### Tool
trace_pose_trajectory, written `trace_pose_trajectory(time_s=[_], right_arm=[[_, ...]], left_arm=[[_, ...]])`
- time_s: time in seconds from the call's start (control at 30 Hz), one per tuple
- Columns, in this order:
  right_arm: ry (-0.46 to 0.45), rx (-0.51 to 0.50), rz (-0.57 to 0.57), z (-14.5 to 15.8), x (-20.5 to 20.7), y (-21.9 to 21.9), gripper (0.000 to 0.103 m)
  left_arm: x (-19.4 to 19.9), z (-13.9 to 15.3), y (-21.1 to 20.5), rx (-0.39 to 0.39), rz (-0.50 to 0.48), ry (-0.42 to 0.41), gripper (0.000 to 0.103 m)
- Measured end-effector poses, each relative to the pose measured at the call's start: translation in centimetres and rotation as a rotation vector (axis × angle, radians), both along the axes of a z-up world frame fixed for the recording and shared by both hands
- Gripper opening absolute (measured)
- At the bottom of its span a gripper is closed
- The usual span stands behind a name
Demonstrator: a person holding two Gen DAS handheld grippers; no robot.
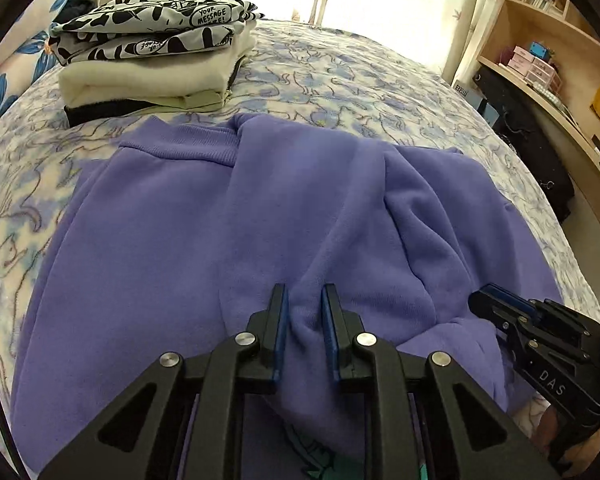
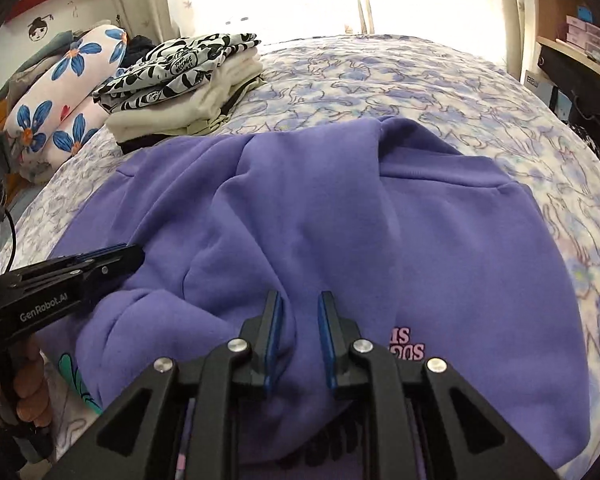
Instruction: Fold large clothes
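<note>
A large purple sweatshirt [image 1: 180, 240] lies spread on the bed, partly folded, with a sleeve laid over its middle. In the left wrist view my left gripper [image 1: 304, 292] pinches a raised ridge of its fabric between the blue pads near the front edge. My right gripper [image 1: 478, 296] shows at the right, its jaws close together at the cloth's edge. In the right wrist view the sweatshirt [image 2: 460, 260] shows pink lettering, and my right gripper [image 2: 298, 298] holds a bunched fold of it. My left gripper [image 2: 134, 254] lies low at the left, held by a hand [image 2: 28, 396].
A stack of folded clothes [image 1: 152, 60] [image 2: 188, 80], black-and-white print on top, sits at the bed's far left. The bedsheet [image 1: 340, 76] [image 2: 420, 80] has a blue floral print. A flowered pillow [image 2: 68, 92] lies left of the stack. Wooden shelves [image 1: 540, 60] stand at the right.
</note>
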State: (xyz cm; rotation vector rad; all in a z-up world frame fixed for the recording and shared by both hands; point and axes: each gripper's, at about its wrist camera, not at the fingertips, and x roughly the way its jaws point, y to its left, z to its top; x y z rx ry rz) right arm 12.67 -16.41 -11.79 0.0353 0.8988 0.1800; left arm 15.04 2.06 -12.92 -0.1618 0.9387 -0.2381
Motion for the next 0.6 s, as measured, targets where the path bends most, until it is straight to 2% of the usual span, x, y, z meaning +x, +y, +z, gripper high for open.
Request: trace_pose_trajectory(time_s=[0.13,0.33,0.43,0.5,0.6], right_arm=[[0.025,0.041,0.001,1.4,0.1,-0.1,0.017],[-0.044,0.093,0.002,4.5,2.1,-0.7,0.020],[-0.075,0.083,-0.027,5.0,4.5,-0.7,0.020],[-0.075,0.095,-0.051,4.6,6.2,-1.0,0.020],[-0.058,0.023,-0.112,3.0,7.7,-1.5,0.018]], left_arm=[[-0.3,1.4,0.4,-0.030,-0.006,0.004,0.016],[0.9,4.6,-0.9,-0.048,-0.027,-0.083,0.022],[3.3,4.2,-1.8,-0.045,-0.019,-0.068,0.022],[5.3,3.0,-2.2,-0.038,0.002,-0.030,0.022],[7.1,0.7,-1.7,-0.040,0.036,0.048,0.022]])
